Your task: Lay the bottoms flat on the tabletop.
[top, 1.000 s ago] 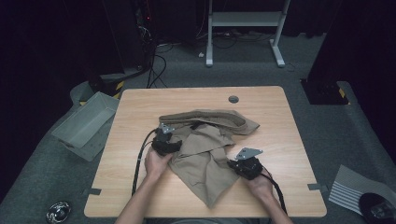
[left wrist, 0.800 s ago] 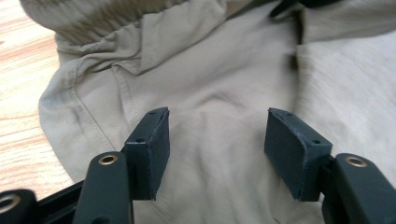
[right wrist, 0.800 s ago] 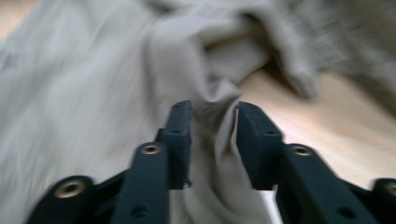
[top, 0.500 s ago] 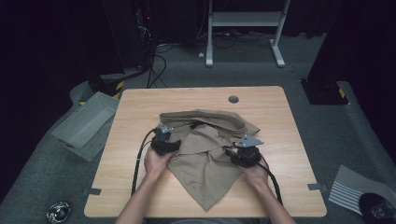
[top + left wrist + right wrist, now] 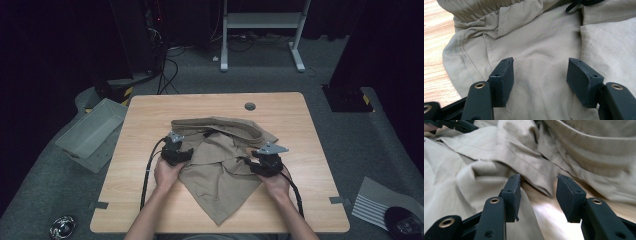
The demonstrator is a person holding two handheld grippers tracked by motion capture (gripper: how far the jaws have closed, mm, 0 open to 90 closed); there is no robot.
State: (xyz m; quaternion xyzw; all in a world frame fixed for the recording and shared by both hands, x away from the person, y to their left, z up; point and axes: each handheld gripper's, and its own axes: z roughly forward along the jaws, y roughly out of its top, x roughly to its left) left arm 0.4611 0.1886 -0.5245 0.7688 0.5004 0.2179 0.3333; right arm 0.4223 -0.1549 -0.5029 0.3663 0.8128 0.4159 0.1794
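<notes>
Khaki trousers [image 5: 220, 160] lie crumpled on the worktop [image 5: 150, 115] between my two tongs, the elastic waistband [image 5: 220, 125] bunched beyond both of them and one leg tapering to a point back towards me. My left tongs [image 5: 184, 153] rest at the garment's left edge; in the left gripper view the jaws stand wide apart over flat cloth [image 5: 541, 75], gripping nothing, and I judge they sit there to steady that side. My right tongs [image 5: 254, 165] are at the right edge, jaws parted, with a folded hem [image 5: 534, 177] just ahead of them and bare wood between the pads [image 5: 511, 195], so they have hold of nothing either. A second ago the right tongs sat lower and nearer me, closed on the fabric there; since then they have been opening and have shifted in towards the middle of the cloth, and the fold they carried now lies let go, while the left tongs have barely stirred. A grey bin [image 5: 90, 132] sits off past the left tongs.
</notes>
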